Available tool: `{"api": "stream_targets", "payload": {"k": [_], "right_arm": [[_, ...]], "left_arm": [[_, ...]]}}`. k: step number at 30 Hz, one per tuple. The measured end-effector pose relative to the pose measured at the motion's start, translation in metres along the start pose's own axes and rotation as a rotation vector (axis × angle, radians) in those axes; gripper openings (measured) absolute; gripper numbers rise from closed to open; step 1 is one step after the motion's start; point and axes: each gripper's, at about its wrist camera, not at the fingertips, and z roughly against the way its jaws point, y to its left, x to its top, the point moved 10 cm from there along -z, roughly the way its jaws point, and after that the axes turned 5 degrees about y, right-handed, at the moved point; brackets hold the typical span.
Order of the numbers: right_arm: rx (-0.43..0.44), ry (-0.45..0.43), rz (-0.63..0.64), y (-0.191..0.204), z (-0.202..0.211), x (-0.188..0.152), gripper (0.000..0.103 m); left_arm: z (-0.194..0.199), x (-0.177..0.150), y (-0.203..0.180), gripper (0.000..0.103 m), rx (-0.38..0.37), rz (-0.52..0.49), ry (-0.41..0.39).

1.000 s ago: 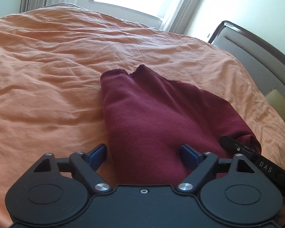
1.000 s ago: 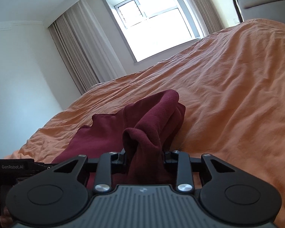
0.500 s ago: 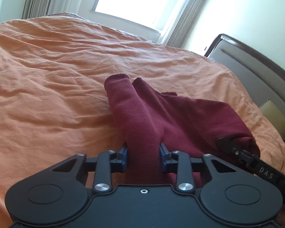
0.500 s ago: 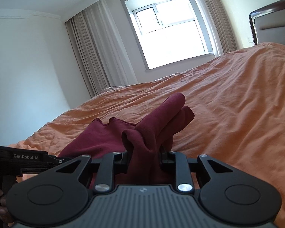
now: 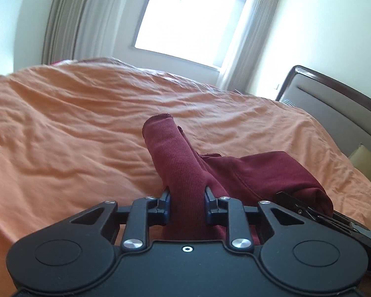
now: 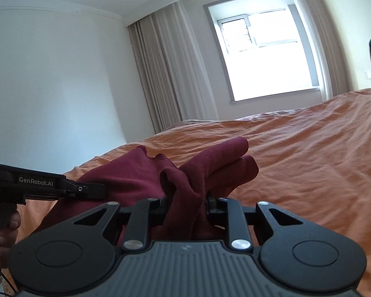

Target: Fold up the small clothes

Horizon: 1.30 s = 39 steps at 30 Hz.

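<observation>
A dark maroon garment (image 5: 175,153) lies bunched on the orange bed (image 5: 61,136). My left gripper (image 5: 187,205) has a raised fold of it between its blue pads, which press on the cloth while the jaws are still closing. In the right wrist view my right gripper (image 6: 186,203) is shut on another bunched part of the garment (image 6: 126,173), lifted off the sheet. The right gripper's tip (image 5: 309,210) shows at the garment's right end. The left gripper (image 6: 86,189) reaches in from the left, held by a hand (image 6: 2,230).
The rumpled orange sheet (image 6: 309,160) spreads wide beyond the garment. A padded headboard (image 5: 334,104) and a pale pillow (image 5: 363,158) stand at the right. A bright window (image 5: 193,17) with curtains is behind the bed.
The left jaws went from wide open around the garment to closed on a fold of it. Both grippers rose and tipped up, lifting the cloth off the sheet.
</observation>
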Motion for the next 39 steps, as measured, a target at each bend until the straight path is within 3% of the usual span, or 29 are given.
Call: {"api": "stream_targets", "payload": {"k": [11,17,24,30,32,34,35,39], "right_arm": [[0.104,-0.025,0.089,0.073,-0.096,0.024,0.025],[0.1,0.043,0.072,0.074,-0.126,0.002,0.025],[0.088,0.068,-0.003,0.058,-0.13,-0.01,0.027],[0.063,0.079,0.012,0.061,-0.127,-0.014,0.041],[0.063,0.081,0.019,0.062,-0.127,-0.014,0.051],[0.056,0.087,0.024,0.061,-0.128,-0.014,0.069],[0.053,0.089,0.024,0.061,-0.127,-0.014,0.072],[0.021,0.099,0.03,0.057,-0.122,-0.015,0.091]], "left_arm": [[0.03,0.056,0.093,0.027,0.212,0.009,-0.125],[0.015,0.052,0.134,0.027,0.239,0.072,-0.093],[-0.002,0.027,0.158,0.029,0.231,0.134,-0.047],[-0.007,0.02,0.164,0.033,0.227,0.155,-0.039],[-0.008,0.019,0.164,0.036,0.232,0.157,-0.035],[-0.009,0.018,0.164,0.038,0.239,0.159,-0.03],[-0.009,0.019,0.165,0.038,0.243,0.16,-0.028],[-0.007,0.018,0.166,0.065,0.26,0.172,-0.016]]}}
